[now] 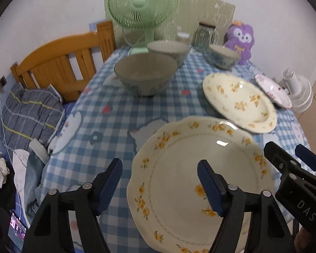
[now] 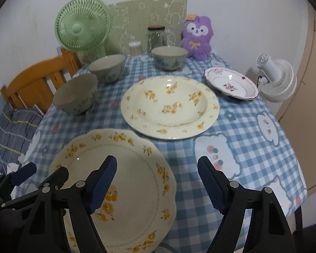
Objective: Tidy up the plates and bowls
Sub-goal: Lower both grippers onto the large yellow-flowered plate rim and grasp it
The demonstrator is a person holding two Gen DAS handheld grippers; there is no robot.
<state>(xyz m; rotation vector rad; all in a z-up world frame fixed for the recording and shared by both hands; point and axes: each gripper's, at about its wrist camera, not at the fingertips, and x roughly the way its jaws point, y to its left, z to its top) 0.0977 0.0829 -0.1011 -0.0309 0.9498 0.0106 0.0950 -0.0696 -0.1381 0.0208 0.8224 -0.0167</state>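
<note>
Both grippers hang spread and empty over the near edge of the checked tablecloth (image 2: pixel 252 130): the left gripper (image 1: pixel 160 186) straddles the left rim of the scalloped yellow-flowered plate (image 1: pixel 189 168), the right gripper (image 2: pixel 157 184) its right rim, no pad touching it. Just beyond lies a round yellow-flowered plate (image 2: pixel 170 107), with a pink-flowered plate (image 2: pixel 231 83) at the right edge. Three bowls, the nearest bowl (image 1: pixel 145 73) leftmost, stand towards the far edge.
</note>
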